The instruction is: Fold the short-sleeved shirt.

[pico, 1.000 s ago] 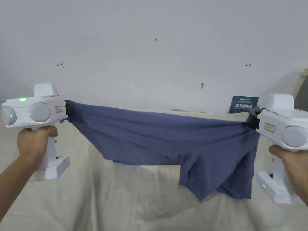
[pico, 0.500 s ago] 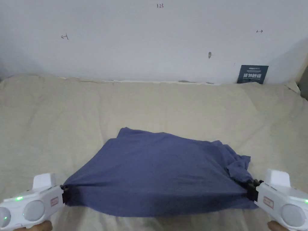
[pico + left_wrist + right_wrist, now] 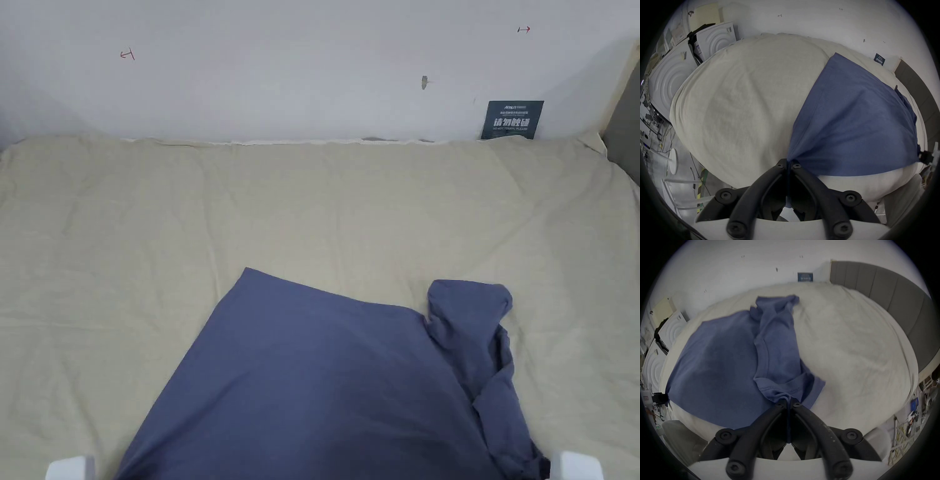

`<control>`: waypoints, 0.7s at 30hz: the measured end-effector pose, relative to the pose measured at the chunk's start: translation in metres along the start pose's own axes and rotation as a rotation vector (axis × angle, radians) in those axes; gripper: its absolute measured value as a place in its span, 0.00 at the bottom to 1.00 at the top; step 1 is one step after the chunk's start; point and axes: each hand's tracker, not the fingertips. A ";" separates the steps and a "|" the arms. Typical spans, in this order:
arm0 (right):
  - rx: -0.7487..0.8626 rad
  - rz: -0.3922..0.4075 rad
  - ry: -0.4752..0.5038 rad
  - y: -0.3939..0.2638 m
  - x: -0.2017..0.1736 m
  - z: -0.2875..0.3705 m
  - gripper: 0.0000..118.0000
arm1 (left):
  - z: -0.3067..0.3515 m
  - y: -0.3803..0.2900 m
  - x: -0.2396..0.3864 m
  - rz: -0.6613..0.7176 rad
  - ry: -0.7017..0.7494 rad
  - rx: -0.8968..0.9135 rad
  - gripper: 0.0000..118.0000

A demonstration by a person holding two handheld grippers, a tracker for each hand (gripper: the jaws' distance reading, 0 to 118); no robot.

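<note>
A blue short-sleeved shirt (image 3: 325, 381) lies spread on the cream bed, its far corner pointing away from me and a sleeve bunched along its right side (image 3: 481, 337). In the left gripper view my left gripper (image 3: 788, 164) is shut on the shirt's near left corner (image 3: 851, 116). In the right gripper view my right gripper (image 3: 788, 403) is shut on the gathered hem at the shirt's near right corner (image 3: 721, 356). In the head view the white tops of both grippers peek in at the bottom edge, left (image 3: 70, 469) and right (image 3: 576, 466).
The cream sheet (image 3: 312, 206) covers the bed up to a white wall. A dark sign (image 3: 512, 119) leans at the back right. A grey padded headboard (image 3: 893, 293) runs along the right side. White panels (image 3: 672, 78) and cluttered floor lie off the left.
The shirt, held stretched in the air a second ago, has been brought down and laid on the bed. Both grippers dropped toward me to the frame's bottom edge; the head camera tilted down.
</note>
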 end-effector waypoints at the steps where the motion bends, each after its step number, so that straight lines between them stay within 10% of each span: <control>1: -0.021 -0.014 0.003 -0.004 0.000 -0.006 0.04 | 0.001 0.001 0.000 0.008 0.000 0.014 0.03; 7: 0.016 -0.043 -0.008 0.011 -0.003 0.008 0.11 | 0.016 0.015 0.011 -0.014 -0.002 0.019 0.12; 11: 0.213 -0.034 0.026 0.040 -0.009 0.054 0.84 | 0.062 0.041 0.026 0.016 -0.096 0.216 0.95; 21: 0.745 0.048 -0.010 0.095 -0.049 0.187 0.93 | 0.181 0.096 0.101 -0.048 -0.144 0.852 0.99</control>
